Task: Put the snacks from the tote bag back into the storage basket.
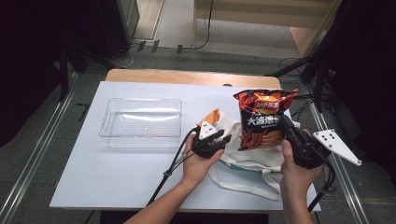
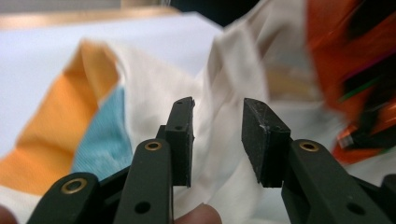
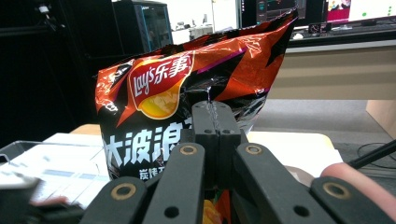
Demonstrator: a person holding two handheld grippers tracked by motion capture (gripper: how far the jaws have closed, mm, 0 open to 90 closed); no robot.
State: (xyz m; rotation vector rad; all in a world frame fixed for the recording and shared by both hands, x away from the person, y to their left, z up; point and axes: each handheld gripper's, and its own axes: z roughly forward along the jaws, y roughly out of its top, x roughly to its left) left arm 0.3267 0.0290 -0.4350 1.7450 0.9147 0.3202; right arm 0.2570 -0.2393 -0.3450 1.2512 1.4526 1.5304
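The right tongs (image 3: 216, 119) are pressed together on the edge of a bag of Lay's crisps (image 1: 262, 117), holding it upright above the canvas tote bag (image 1: 243, 156) at the near right of the white tabletop (image 1: 116, 177). The left tongs (image 2: 217, 140) stand partly spread at the tote's mouth; cream fabric lies in the gap, but the pads do not press on it, so nothing is gripped on that side. Judged from this layout, the work in hand is packing the crisps into the tote, and it stands at an early-to-middle stage: the packet is lifted and positioned, but it is not yet inside, and the opening is not held apart. Remaining: secure the tote's rim, lower the packet in, release. Materials: the crisp bag is glossy foil film, orange-red and black, puffed with air and creased near the pinch. The tote is soft woven cotton, cream with an orange and a blue panel, lying crumpled, with long handles trailing towards the near edge. A clear, rigid rectangular plastic tray (image 1: 140, 122) sits well apart at the left, holding nothing.
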